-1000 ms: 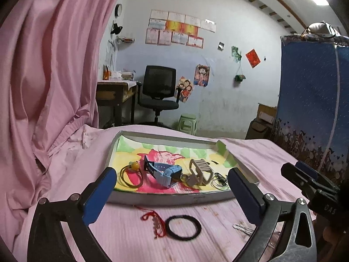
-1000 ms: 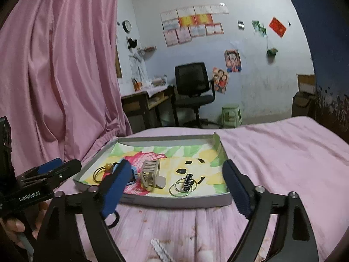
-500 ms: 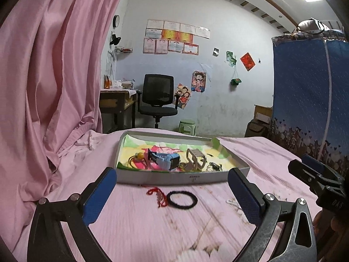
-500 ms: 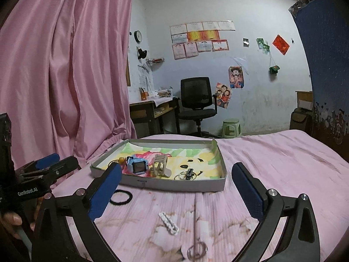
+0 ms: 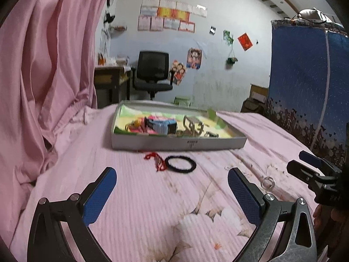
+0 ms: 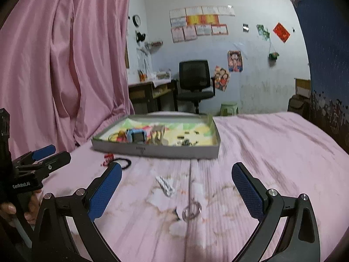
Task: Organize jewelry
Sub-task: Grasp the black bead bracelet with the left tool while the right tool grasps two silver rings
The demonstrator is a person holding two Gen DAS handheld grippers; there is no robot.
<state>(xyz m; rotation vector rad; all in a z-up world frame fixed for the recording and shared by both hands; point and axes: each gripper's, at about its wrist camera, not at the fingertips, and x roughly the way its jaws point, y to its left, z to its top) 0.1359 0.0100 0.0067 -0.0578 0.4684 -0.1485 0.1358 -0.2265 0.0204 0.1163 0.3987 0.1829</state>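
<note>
Jewelry is split between two places: a shallow grey tray (image 5: 178,143) on the pink bedspread (image 5: 152,207) holds a blue watch (image 5: 162,126), a ring with a yellow bead (image 5: 134,124) and a beige clip (image 6: 157,134), while a red cord (image 5: 156,160), a black band (image 5: 180,163), a white beaded strip (image 6: 165,184) and a silver ring (image 6: 192,211) lie loose on the cloth in front of it. The left gripper (image 5: 172,193) hangs over the bedspread short of the black band, its blue pads (image 5: 99,196) spread wide with nothing between them. The right gripper (image 6: 176,193) is likewise wide apart and empty, with the beaded strip and silver ring on the cloth below the gap.
</note>
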